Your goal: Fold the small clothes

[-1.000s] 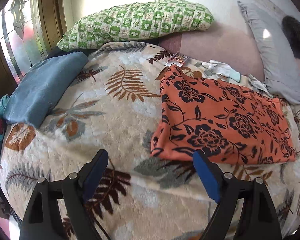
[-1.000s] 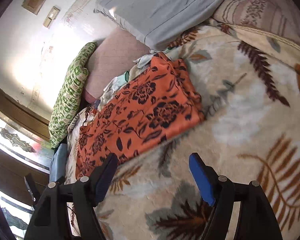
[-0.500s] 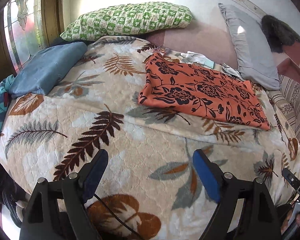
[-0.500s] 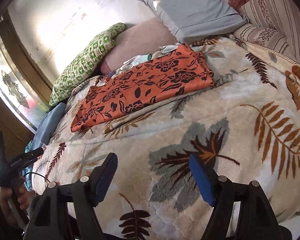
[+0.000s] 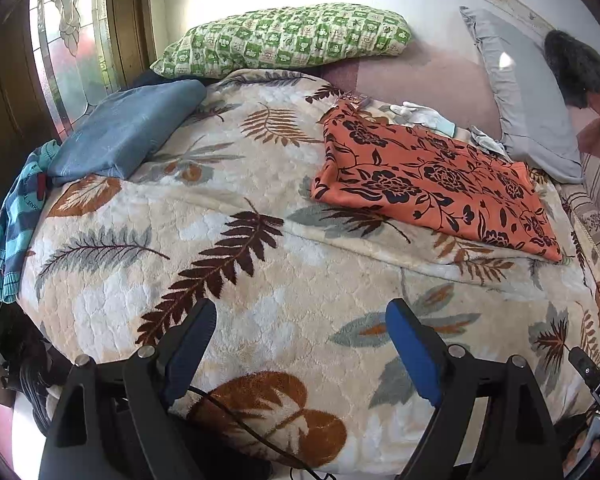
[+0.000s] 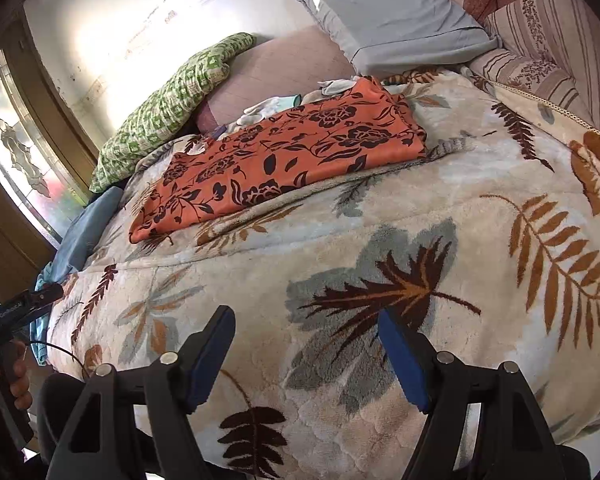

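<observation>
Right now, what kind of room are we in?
Most likely a bedroom. A bed is covered by a plush leaf-print blanket, with a green checked pillow and a grey pillow leaning against the wall behind it. A folded orange floral cloth lies on the blanket.

Orange black-floral fabric garment (image 5: pixel 432 182) (image 6: pixel 284 156): folded flat into rectangle, lying on leaf-patterned blanket (image 5: pixel 228 280), near grey pillow (image 5: pixel 528 112).
</observation>
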The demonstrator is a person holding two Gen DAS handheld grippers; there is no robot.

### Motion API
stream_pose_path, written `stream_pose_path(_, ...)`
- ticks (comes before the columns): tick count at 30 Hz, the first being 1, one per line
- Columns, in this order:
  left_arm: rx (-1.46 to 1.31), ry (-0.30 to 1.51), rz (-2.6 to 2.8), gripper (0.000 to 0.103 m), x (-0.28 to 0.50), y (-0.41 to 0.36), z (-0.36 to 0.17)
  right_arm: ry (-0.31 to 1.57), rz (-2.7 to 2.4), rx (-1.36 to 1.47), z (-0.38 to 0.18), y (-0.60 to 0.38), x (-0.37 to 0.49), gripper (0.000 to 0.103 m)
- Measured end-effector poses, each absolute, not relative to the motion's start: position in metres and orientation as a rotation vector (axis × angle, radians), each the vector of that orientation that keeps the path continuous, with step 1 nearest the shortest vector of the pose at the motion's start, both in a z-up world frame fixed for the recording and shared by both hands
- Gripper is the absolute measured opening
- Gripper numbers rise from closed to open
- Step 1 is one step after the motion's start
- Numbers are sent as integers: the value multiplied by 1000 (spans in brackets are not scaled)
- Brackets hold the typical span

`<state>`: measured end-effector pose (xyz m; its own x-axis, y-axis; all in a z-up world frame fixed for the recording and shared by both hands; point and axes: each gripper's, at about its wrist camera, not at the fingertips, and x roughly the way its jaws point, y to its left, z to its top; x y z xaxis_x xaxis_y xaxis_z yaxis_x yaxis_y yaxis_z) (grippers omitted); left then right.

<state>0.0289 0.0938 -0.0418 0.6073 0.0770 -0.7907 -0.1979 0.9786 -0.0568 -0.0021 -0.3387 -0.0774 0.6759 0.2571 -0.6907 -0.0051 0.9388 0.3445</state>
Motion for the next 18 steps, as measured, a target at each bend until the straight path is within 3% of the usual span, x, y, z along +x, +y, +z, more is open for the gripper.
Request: stream_pose_path(18, -129, 914, 165, 87, 31, 88, -42, 822, 159, 320, -79, -335, 0, 77)
